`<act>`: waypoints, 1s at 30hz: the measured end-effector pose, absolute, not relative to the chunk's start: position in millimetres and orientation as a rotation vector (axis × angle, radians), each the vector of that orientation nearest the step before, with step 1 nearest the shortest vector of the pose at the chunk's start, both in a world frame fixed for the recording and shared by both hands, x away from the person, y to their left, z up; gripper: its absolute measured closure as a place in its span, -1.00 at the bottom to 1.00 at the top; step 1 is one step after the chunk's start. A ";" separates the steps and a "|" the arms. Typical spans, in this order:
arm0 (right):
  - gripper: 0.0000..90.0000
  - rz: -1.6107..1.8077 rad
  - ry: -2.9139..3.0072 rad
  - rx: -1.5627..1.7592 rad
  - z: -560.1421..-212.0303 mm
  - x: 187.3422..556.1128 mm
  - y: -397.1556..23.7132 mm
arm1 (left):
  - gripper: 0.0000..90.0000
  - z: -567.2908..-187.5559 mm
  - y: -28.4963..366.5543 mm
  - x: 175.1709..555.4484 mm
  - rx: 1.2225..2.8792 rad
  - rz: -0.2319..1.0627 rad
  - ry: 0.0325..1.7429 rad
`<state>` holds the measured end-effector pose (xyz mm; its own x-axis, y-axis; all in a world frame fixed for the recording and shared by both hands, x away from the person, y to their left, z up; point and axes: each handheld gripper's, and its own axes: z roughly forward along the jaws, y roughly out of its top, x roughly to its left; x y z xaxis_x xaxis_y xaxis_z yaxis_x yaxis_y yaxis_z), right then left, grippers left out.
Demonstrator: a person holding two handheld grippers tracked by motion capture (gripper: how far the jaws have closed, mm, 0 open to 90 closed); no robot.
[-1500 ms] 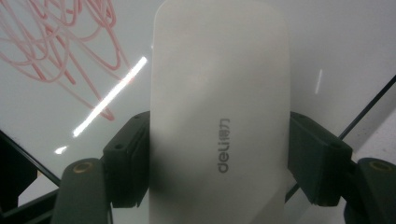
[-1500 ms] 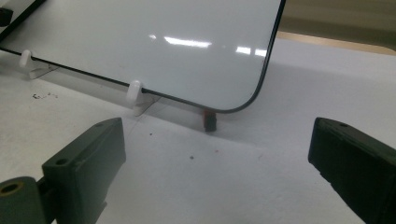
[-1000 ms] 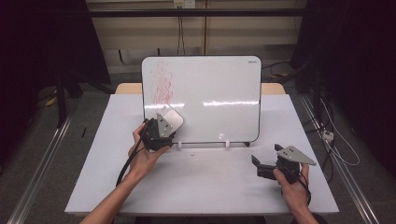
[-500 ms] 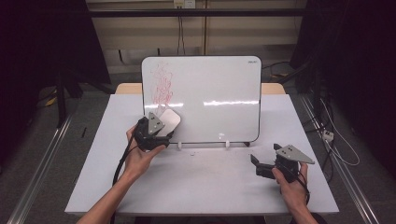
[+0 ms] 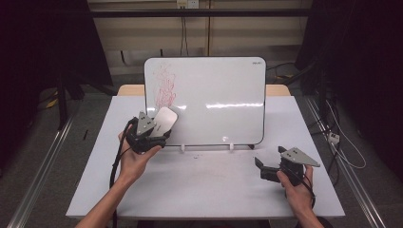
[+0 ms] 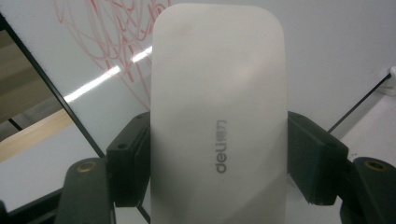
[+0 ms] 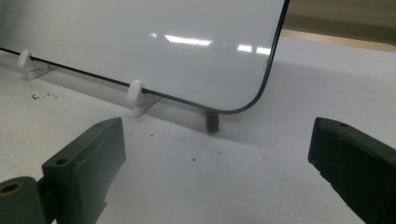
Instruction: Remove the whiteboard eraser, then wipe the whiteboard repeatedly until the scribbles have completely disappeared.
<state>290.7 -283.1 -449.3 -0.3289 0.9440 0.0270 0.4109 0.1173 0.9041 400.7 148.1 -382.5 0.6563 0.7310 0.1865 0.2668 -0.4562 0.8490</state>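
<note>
The left gripper has gone up and a bit toward the top of the picture since a moment ago — it was lower on the table then, and now it sits at the lower left corner of the whiteboard. It holds a white eraser, and the eraser now leans against the board just under the red scribble in the upper left part of the board. That looks like the start of wiping, but the red lines are all there, so the rubbing is not yet done. In the left gripper view the eraser stands tall in the middle, and the two black jaws press on its sides, squeezed tight on it, with the red lines just behind its top in the upper left of the frame. The hand holding this gripper comes up from the bottom left, with the wrist bent so the eraser tips up and to the right. The right gripper has not moved — it rests low on the white table at the lower right, near the board's right corner. Its jaws stand wide apart with nothing between them, just bare table and the board's bottom edge ahead.
</note>
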 end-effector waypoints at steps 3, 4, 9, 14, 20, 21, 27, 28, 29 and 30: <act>-0.91 1.179 1.810 1.313 -448.8 289.9 -284.3 | -0.31 -379.6 151.0 399.8 2.011 0.699 0.772; -0.91 1.178 1.809 1.313 -448.7 289.7 -284.5 | -0.31 -379.0 151.4 399.5 2.005 0.699 0.774; -0.91 1.181 1.810 1.311 -448.3 289.6 -284.3 | -0.31 -373.0 155.3 398.1 1.980 0.701 0.767; -0.91 1.176 1.807 1.317 -448.4 291.4 -283.7 | -0.31 -367.3 160.3 398.6 1.946 0.687 0.773; -0.91 1.174 1.805 1.322 -448.8 291.0 -283.7 | -0.31 -361.2 164.8 397.2 1.917 0.693 0.783; -0.91 1.175 1.805 1.320 -448.7 290.9 -284.0 | -0.31 -360.0 165.1 397.2 1.915 0.698 0.783; -0.91 1.177 1.803 1.316 -448.4 291.6 -284.1 | -0.31 -353.5 166.8 399.2 1.903 0.716 0.784; -0.91 1.175 1.804 1.319 -448.7 291.8 -284.0 | -0.31 -352.3 167.2 399.7 1.901 0.721 0.782; -0.91 1.172 1.806 1.322 -449.0 291.8 -283.8 | -0.31 -350.4 167.3 400.0 1.905 0.731 0.783; -0.91 1.173 1.810 1.319 -449.1 291.7 -283.9 | -0.31 -349.0 167.3 400.4 1.902 0.741 0.779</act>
